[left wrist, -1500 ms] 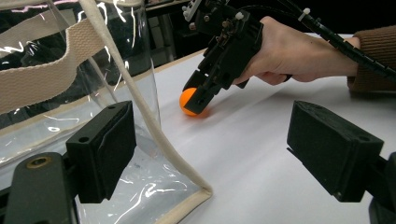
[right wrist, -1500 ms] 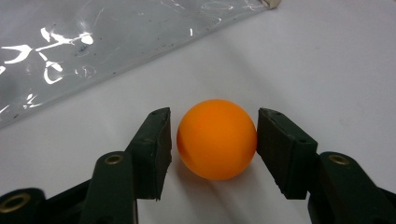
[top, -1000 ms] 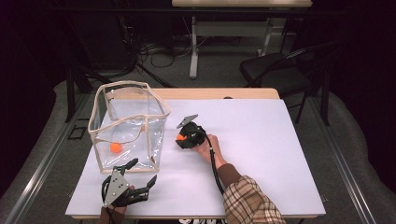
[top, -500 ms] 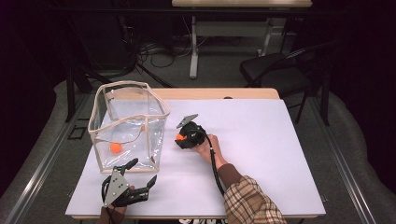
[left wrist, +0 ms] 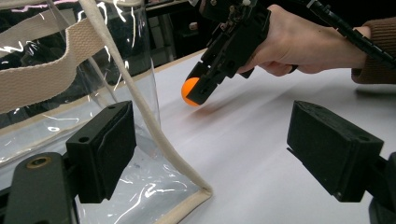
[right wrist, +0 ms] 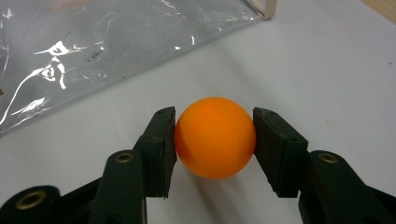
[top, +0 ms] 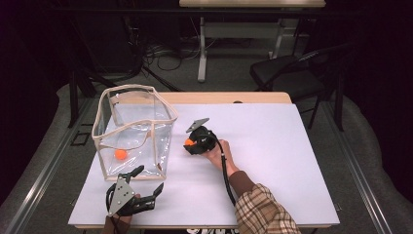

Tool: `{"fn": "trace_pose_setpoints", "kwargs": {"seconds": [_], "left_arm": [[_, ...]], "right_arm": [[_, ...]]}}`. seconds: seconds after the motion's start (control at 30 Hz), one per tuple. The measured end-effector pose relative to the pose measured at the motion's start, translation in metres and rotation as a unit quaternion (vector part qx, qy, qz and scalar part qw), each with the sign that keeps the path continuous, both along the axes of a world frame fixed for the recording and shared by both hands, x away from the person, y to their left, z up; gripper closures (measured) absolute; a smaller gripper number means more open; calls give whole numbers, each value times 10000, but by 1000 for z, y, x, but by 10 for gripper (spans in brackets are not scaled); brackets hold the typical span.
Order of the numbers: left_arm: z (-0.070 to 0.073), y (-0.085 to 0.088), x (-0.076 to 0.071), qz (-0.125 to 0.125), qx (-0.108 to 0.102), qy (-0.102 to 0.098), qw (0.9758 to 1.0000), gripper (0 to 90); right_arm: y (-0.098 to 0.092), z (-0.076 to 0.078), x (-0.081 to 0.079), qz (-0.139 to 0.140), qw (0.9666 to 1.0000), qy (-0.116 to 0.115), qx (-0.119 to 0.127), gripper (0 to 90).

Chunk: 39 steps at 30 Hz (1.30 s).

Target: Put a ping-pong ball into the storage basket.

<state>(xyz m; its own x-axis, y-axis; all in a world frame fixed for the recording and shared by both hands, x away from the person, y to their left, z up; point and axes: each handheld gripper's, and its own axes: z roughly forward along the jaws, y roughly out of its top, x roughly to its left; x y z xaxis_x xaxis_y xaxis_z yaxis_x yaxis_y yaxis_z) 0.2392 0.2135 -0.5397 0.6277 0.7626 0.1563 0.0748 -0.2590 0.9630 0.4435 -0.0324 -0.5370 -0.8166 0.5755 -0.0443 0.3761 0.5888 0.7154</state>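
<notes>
An orange ball (right wrist: 215, 137) sits between the two black jaws of my right gripper (right wrist: 215, 140), which is shut on it just above the white tabletop (top: 272, 161). From above, that ball (top: 188, 142) and right gripper (top: 191, 145) lie right of a clear plastic bag (top: 134, 129) with beige trim. A second orange ball (top: 120, 154) rests inside the bag. My left gripper (top: 146, 183) stands open near the table's front edge, its jaws wide apart by the bag's corner (left wrist: 196, 193). In the left gripper view the held ball (left wrist: 189, 90) is ahead, in the right gripper (left wrist: 196, 93).
The bag stands upright with its mouth open at the table's left. A black chair (top: 292, 78) and a desk leg (top: 202, 53) stand beyond the far edge. Bare white tabletop stretches to the right of the hand (top: 216, 156).
</notes>
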Motion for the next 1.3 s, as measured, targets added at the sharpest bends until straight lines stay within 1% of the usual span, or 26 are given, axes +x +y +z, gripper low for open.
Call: {"fn": "trace_pose_setpoints", "kwargs": {"seconds": [0.53,0.8,0.87,0.97,1.03,1.07,1.2,1.23,1.3], "left_arm": [[0,0,0,3,-6,-5,10000,156],[0,0,0,6,0,-9,10000,156],[0,-1,0,-2,-1,-12,10000,156],[0,-1,0,-4,8,-9,10000,156],[0,0,0,-3,11,-13,10000,156],[0,-1,0,-5,5,-7,10000,156],[0,-1,0,-3,5,-11,10000,156],[0,-1,0,-3,7,-12,10000,156],[0,-1,0,10,-16,-21,10000,156]], "right_arm": [[-14,9,-3,-21,10000,5,-13,509],[-23,16,-6,5,10000,-48,3,509],[-26,17,-8,-44,10000,-9,5,509],[-29,19,-9,-2,10000,-56,-5,509],[-30,19,-10,-38,10000,-9,15,510],[-32,19,-10,-18,10000,-35,3,510],[-34,19,-10,-31,10000,-6,8,509],[-35,20,-11,-68,10000,31,16,510],[-36,21,-11,-47,10000,4,6,510]]}}
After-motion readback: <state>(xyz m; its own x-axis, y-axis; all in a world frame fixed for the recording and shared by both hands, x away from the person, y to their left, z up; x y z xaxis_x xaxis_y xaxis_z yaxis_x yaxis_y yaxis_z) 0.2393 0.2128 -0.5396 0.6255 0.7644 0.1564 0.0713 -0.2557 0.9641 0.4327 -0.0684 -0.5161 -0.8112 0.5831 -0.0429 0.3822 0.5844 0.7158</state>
